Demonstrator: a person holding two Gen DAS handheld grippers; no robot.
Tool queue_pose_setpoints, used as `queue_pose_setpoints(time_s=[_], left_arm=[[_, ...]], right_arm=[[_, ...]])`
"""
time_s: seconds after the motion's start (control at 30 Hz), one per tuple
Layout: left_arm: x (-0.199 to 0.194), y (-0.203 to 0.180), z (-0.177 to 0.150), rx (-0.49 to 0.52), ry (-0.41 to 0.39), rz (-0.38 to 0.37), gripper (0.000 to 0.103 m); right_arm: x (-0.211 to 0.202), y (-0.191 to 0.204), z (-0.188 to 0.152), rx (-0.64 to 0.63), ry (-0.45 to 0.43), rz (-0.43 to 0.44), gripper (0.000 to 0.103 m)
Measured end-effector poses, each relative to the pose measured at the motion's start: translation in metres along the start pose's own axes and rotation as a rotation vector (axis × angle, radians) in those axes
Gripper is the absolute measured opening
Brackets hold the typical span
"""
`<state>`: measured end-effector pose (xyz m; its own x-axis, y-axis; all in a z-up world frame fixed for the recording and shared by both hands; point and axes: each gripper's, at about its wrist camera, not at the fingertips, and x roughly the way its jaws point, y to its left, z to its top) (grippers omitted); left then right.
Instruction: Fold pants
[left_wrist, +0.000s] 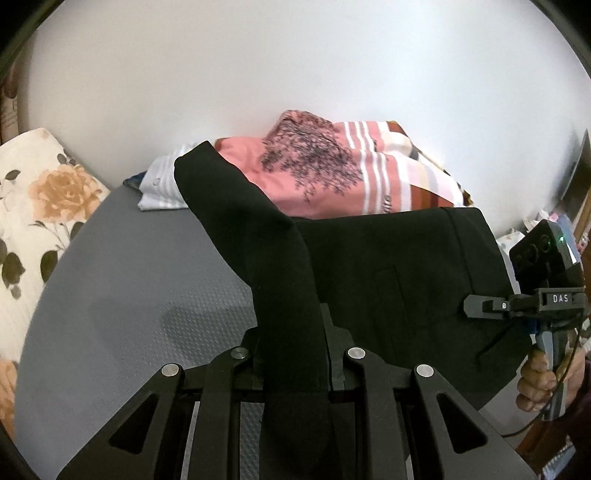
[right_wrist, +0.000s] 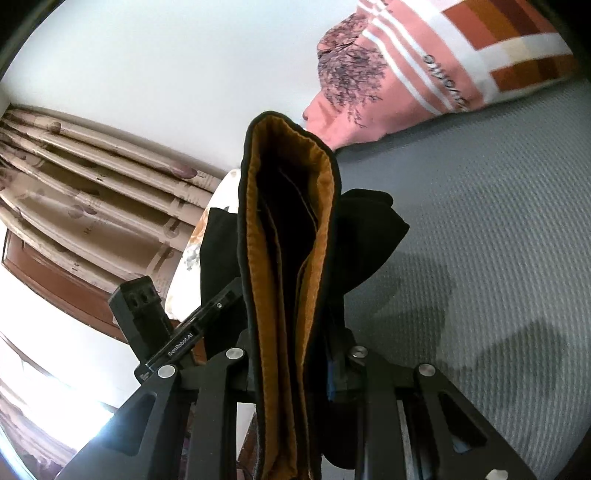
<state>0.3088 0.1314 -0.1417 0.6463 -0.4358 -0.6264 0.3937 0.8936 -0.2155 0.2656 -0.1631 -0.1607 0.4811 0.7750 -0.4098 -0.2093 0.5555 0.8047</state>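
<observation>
the black fabric pants (left_wrist: 388, 266) hang lifted between both claws above the grey textured mattress (left_wrist: 122, 280). the left claw (left_wrist: 291, 354) is clamped narrow on a dark leg fold that rises ahead of it. only the right wrist view shows the waistband's orange lining (right_wrist: 266, 266), pinched upright in the right claw (right_wrist: 295, 354), with the left tool to its left. only the left wrist view shows the right claw (left_wrist: 476, 306) biting the pants' far edge, a hand (left_wrist: 535, 380) on its handle. ahead of both claws lies a pink striped folded cloth (left_wrist: 332, 173); a floral pillow (left_wrist: 37, 206) sits far left.
</observation>
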Motion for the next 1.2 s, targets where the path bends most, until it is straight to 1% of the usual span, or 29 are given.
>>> queue_pose_setpoints(time_s=[0.37, 0.6, 0.87, 1.07, 1.2], left_arm=[[0.027, 0.035, 0.025, -0.009, -0.020, 0.029, 0.020], [0.054, 0.051, 0.031, 0.012, 0.000, 0.070, 0.020], [0.077, 0.064, 0.029, 0.021, 0.032, 0.101, 0.020], [0.092, 0.074, 0.019, 0.008, 0.053, 0.113, 0.020], [0.096, 0.082, 0.014, -0.013, 0.054, 0.114, 0.023]], right_arm=[[0.033, 0.002, 0.037, -0.017, 0.003, 0.007, 0.021], [0.052, -0.012, 0.051, -0.006, 0.012, -0.012, 0.021], [0.072, -0.027, 0.059, 0.012, 0.019, -0.037, 0.021], [0.085, -0.044, 0.064, 0.031, 0.024, -0.062, 0.021], [0.085, -0.054, 0.062, 0.046, 0.022, -0.066, 0.021]])
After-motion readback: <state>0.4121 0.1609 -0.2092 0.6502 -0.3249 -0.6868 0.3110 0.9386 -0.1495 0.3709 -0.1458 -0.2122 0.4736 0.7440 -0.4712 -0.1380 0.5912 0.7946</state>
